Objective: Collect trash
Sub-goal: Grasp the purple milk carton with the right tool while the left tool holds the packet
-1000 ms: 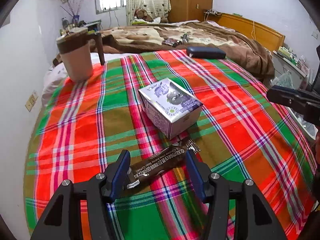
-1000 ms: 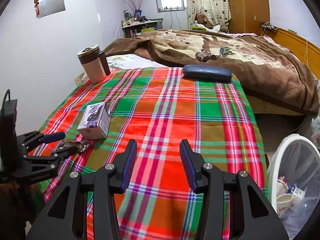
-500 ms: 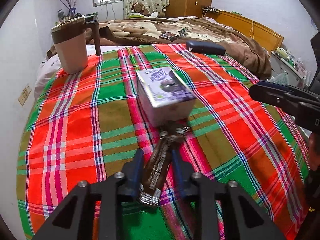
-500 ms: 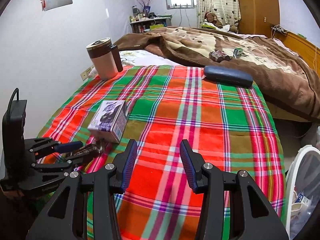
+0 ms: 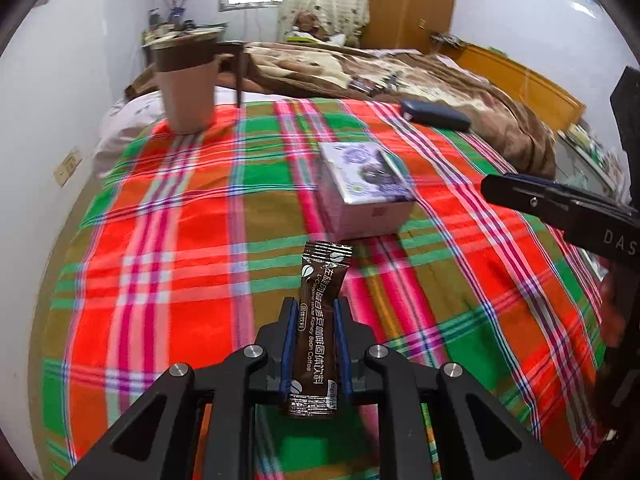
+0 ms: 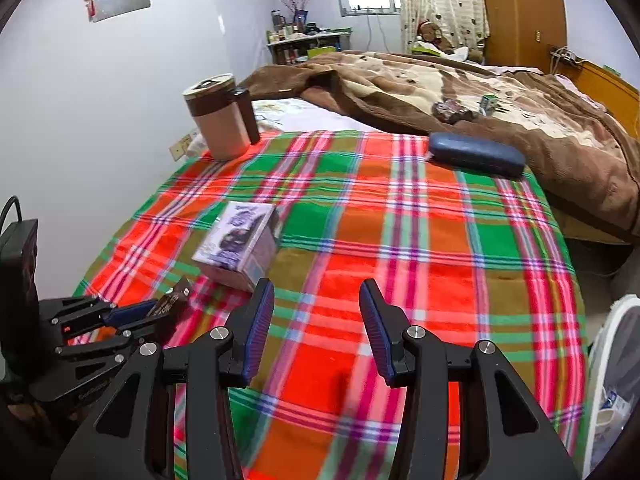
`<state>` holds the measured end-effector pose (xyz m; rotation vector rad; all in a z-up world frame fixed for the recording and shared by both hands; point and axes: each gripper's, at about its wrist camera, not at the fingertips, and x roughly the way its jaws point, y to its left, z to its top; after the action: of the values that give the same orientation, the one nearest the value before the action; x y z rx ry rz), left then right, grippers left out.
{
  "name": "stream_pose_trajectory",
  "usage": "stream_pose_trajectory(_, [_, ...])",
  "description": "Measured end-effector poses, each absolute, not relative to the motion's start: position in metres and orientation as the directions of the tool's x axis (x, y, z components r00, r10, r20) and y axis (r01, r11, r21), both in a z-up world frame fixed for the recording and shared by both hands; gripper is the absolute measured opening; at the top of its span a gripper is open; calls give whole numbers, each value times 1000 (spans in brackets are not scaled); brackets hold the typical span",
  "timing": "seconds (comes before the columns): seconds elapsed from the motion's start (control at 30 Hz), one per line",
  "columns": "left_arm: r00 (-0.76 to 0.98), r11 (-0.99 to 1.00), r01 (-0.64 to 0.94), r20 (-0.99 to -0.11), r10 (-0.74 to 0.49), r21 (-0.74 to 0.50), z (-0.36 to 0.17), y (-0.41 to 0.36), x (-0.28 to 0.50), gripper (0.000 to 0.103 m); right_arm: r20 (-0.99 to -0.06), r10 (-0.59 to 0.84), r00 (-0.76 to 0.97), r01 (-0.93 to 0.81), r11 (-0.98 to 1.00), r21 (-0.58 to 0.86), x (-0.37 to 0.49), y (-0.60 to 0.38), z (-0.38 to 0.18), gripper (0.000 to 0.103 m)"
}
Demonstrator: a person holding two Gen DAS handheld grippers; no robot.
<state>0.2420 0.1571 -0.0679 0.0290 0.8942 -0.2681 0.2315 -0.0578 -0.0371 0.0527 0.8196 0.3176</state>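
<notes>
My left gripper (image 5: 314, 312) is shut on a brown coffee sachet (image 5: 320, 312) and holds it lifted above the plaid blanket (image 5: 160, 264). The sachet stands up between the fingers. A small purple and white box (image 5: 364, 188) lies on the blanket just beyond it. My right gripper (image 6: 316, 300) is open and empty over the blanket. In the right wrist view the left gripper (image 6: 132, 316) with the sachet (image 6: 170, 300) is at the lower left, next to the box (image 6: 240, 244). A white trash bin (image 6: 612, 380) with litter inside stands at the lower right.
A tan mug with a brown lid (image 6: 222, 120) stands at the blanket's far left corner. A dark blue case (image 6: 476, 154) lies at the far right. A brown blanket (image 6: 440, 88) with small items covers the bed behind. A white wall (image 6: 100, 120) runs along the left.
My left gripper has closed on the sachet and lifted it off the blanket, turning it upright. My right gripper has moved forward and left over the blanket, staying open.
</notes>
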Motion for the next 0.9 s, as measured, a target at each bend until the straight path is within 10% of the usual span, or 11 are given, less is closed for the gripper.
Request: stream_pose_trajectory(0.9, [619, 981, 0, -770, -152, -194, -75, 214, 246, 19, -748, 283, 600, -274, 951, 140, 273, 22, -57, 69])
